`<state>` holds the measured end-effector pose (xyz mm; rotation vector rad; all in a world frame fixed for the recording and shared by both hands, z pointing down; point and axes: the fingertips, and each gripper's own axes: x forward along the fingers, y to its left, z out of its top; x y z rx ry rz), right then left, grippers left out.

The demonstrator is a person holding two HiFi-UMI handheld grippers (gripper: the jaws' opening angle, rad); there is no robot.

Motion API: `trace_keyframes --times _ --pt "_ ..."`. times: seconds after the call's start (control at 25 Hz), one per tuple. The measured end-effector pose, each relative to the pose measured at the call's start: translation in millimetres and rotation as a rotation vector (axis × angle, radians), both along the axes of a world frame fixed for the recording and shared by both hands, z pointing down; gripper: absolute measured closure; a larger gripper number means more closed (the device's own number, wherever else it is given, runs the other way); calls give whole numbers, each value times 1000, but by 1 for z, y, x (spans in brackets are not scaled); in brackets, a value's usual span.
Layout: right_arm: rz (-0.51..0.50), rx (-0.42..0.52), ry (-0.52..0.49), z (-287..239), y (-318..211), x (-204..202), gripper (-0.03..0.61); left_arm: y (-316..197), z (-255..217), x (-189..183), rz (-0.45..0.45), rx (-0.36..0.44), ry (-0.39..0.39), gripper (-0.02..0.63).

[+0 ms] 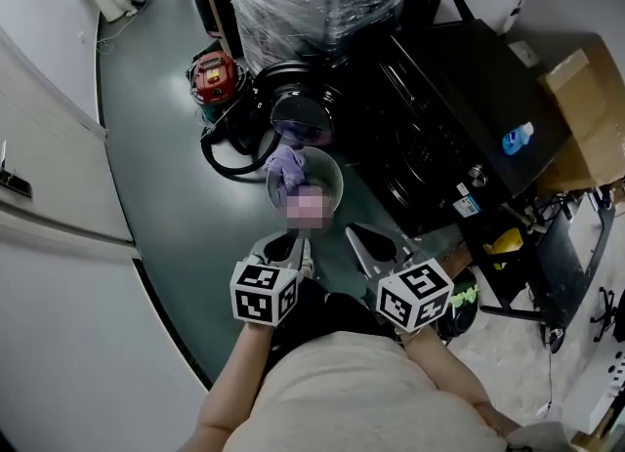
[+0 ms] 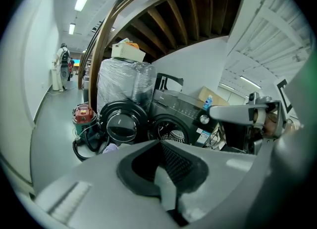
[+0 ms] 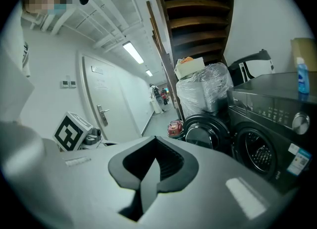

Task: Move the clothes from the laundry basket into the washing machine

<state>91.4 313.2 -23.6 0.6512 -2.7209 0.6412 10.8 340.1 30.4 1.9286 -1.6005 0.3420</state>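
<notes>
Clothes (image 1: 285, 165), a lilac bundle, lie in the round basket (image 1: 337, 175) at the middle of the head view, on the floor just below the washer's open door (image 1: 298, 113). We hold both grippers low in the frame, near our body and apart from the basket. From the left gripper (image 1: 283, 245) the basket lies straight up-frame and near. From the right gripper (image 1: 374, 245) it lies up and to the left, a little farther, so we judge the left the handier one for the first reach. Each gripper's own view shows its jaws closed tip to tip with nothing between them, so they must part before any pick. The basket is round and gives no long axis. The bundle seems to run from the upper-left rim down toward the basket's middle, though a blurred patch covers its lower end, so we cannot fix its full line. The washer (image 1: 439, 118) fills the upper right. In the left gripper view its drum (image 2: 171, 131) opens toward us at centre, so we expect the carry to go up-frame, past the basket's far rim.
</notes>
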Motion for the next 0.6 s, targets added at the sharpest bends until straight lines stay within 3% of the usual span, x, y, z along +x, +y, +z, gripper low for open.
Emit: trace_keyframes --times 0.4,0.6 --pt "59 -14 71 25 -93 -57 552 -78 21 -73 0 -38 10 612" --pt "17 -63 72 37 -133 -105 552 -118 25 -110 46 -58 9 610"
